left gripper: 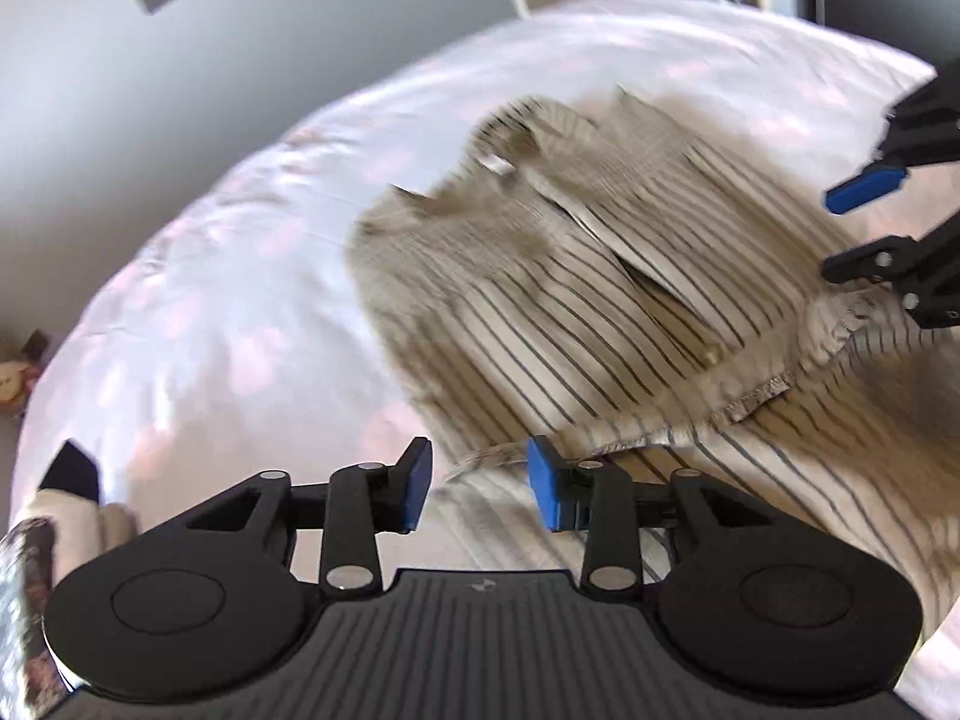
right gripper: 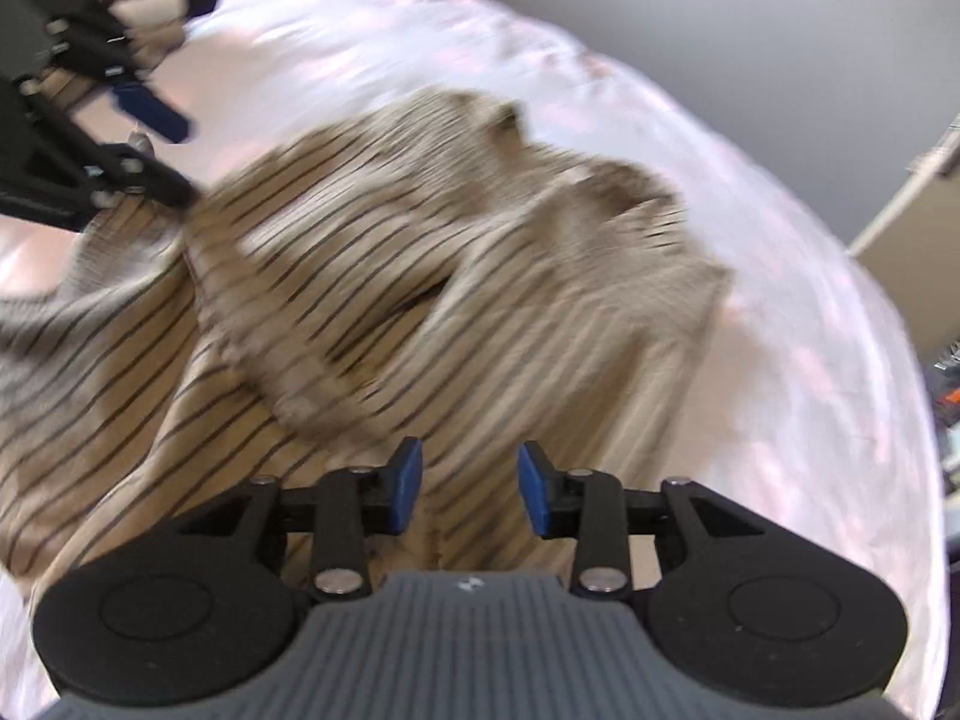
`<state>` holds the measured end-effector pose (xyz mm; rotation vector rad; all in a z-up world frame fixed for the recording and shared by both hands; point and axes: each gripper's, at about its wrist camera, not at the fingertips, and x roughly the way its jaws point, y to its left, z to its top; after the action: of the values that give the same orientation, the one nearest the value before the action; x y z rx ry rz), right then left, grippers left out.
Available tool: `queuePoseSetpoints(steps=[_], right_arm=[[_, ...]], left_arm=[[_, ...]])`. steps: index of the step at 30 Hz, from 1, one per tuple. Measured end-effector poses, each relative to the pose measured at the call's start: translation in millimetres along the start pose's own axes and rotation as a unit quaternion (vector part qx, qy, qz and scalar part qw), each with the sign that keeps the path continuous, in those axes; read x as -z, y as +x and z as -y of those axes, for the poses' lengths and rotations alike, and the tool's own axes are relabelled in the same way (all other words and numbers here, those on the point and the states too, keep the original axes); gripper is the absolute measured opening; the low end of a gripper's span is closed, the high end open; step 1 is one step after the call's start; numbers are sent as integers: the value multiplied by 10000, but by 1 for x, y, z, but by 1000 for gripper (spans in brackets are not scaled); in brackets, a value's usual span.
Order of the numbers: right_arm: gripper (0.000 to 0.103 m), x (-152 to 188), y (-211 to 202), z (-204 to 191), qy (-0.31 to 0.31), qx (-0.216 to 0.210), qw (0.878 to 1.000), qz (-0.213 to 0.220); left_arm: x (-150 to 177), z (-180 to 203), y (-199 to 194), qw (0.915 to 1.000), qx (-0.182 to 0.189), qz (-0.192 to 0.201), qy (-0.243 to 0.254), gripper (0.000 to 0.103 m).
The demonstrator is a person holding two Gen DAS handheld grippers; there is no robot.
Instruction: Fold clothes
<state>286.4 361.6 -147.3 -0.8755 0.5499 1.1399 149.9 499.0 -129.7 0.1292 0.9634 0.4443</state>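
Observation:
A beige shirt with thin dark stripes (left gripper: pixel 600 276) (right gripper: pixel 372 276) lies spread on a bed, its collar at the far end and one part folded over the body. My left gripper (left gripper: pixel 478 489) hovers open over the shirt's near left edge, nothing between its blue pads. My right gripper (right gripper: pixel 470 489) stands open above the shirt's lower part, also empty. In the left wrist view the right gripper (left gripper: pixel 852 228) shows at the right edge, open above a folded hem. From the right wrist camera the left gripper (right gripper: pixel 162 150) is visible at the upper left, open.
The bed carries a pale pink-white cover (left gripper: pixel 240 276) (right gripper: pixel 810 360). Folded clothes (left gripper: pixel 66 504) lie at its left edge. A grey wall (left gripper: pixel 180 60) stands behind, and a white post (right gripper: pixel 900 192) rises at the right.

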Motion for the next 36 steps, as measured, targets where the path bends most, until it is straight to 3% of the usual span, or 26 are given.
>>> queuePoseSetpoints(steps=[2, 7, 12, 16, 19, 21, 26, 30, 31, 32, 33, 34, 36], right_arm=[[45, -1, -15, 5, 116, 162, 9997, 129], [46, 11, -57, 8, 429, 282, 9983, 271], [46, 59, -94, -2, 981, 137, 9948, 240], [46, 113, -115, -12, 1862, -70, 9822, 229], [46, 152, -122, -16, 2751, -209, 9607, 304], [46, 177, -123, -15, 3476, -278, 9365, 367], [46, 220, -112, -11, 4913, -600, 8665, 652], [46, 236, -96, -6, 5518, -791, 8265, 783], [43, 238, -94, -6, 5551, -779, 8246, 761], [40, 238, -92, -7, 5556, -754, 8248, 731], [35, 239, -90, -7, 5561, -730, 8250, 700], [22, 240, -88, -7, 5566, -706, 8251, 669], [15, 242, -85, -8, 5575, -657, 8254, 607]], left_arm=[[0, -6, -16, 9998, -44, 153, -153, 46], [17, -13, -57, 9986, 77, 255, -453, 47], [59, -7, -86, 9954, 199, 251, -898, 49], [101, -4, -102, 9873, 358, 245, -1531, 50], [133, -2, -100, 9745, 449, 162, -2191, 52], [153, -3, -94, 9607, 569, 124, -2715, 52], [185, -11, -77, 9141, 1024, 278, -3915, 52], [189, -6, -62, 9070, 1154, 305, -4039, 51], [190, -4, -57, 9056, 1194, 288, -4060, 49], [191, -2, -52, 9042, 1233, 269, -4081, 40], [192, -2, -49, 9045, 1241, 240, -4074, 22], [192, -1, -47, 9058, 1225, 206, -4052, 17], [192, -1, -43, 9085, 1189, 137, -4005, 3]])
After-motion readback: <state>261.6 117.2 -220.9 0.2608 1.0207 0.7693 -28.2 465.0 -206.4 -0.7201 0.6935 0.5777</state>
